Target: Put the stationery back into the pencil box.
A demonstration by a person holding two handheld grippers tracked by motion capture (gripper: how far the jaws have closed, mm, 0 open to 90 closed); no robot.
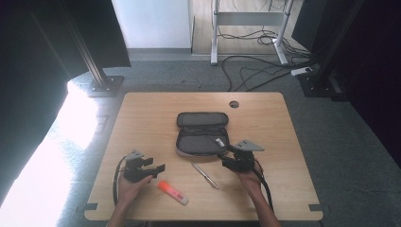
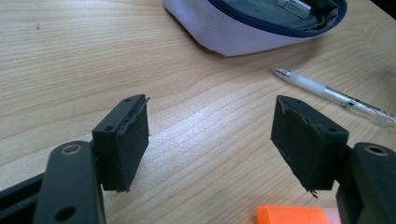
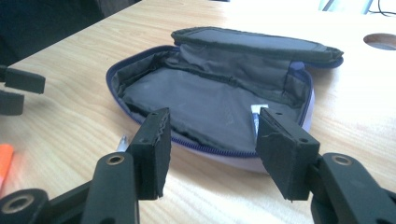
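Note:
An open grey pencil case with a blue zip lies at the table's middle, its lid folded back. A small white item rests inside it at the right end. My right gripper hovers at the case's near right edge; in the right gripper view it stands open, with nothing between the pads. My left gripper is near the front left, open over bare wood. A clear pen lies between the hands. An orange marker lies close to my left gripper.
The wooden table has a round cable hole at the back. Black frame posts stand beyond the far corners, and cables run over the floor behind.

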